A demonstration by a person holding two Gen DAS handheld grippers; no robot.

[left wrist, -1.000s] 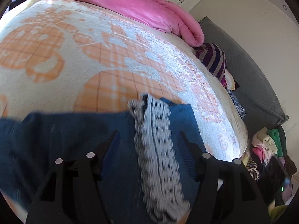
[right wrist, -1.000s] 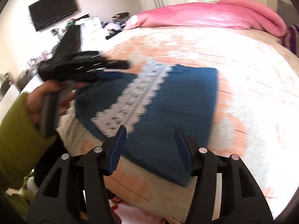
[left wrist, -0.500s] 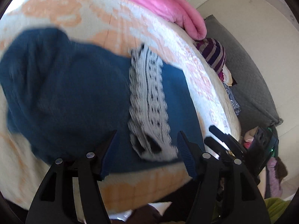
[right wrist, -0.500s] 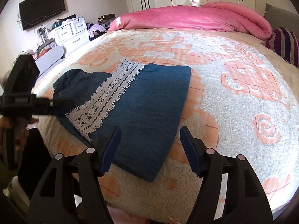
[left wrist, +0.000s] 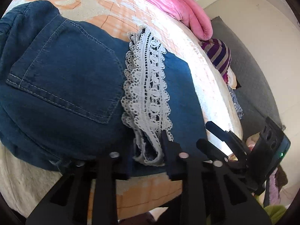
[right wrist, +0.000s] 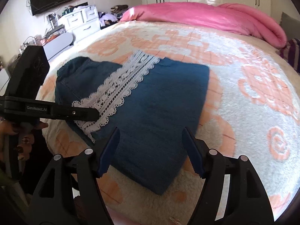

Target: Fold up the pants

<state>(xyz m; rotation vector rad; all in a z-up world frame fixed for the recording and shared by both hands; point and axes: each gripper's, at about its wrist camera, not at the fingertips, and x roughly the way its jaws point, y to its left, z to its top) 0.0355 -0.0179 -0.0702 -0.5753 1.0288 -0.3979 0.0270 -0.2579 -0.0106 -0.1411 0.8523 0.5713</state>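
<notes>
Both tools are matte black plastic with angular, cut-out arms and round silver screws at the joints. The right tool (right wrist: 151, 150) has dark blue ridged pads (right wrist: 193, 153). The left tool (right wrist: 84, 113) bears white "GenRobot.AI" lettering on its side and a boxy black housing behind.

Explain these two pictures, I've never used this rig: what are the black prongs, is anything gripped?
No robot: a person holds a two-finger gripper in each hand, each with a camera looking along its fingers. One picture comes from the left gripper, one from the right gripper. Folded blue pants with white lace trim lie on a bed's patterned blanket. The left jaws have just been closing and pinch the lace's end. The right jaws have just been opening above the pants' near edge, gripping nothing.
</notes>
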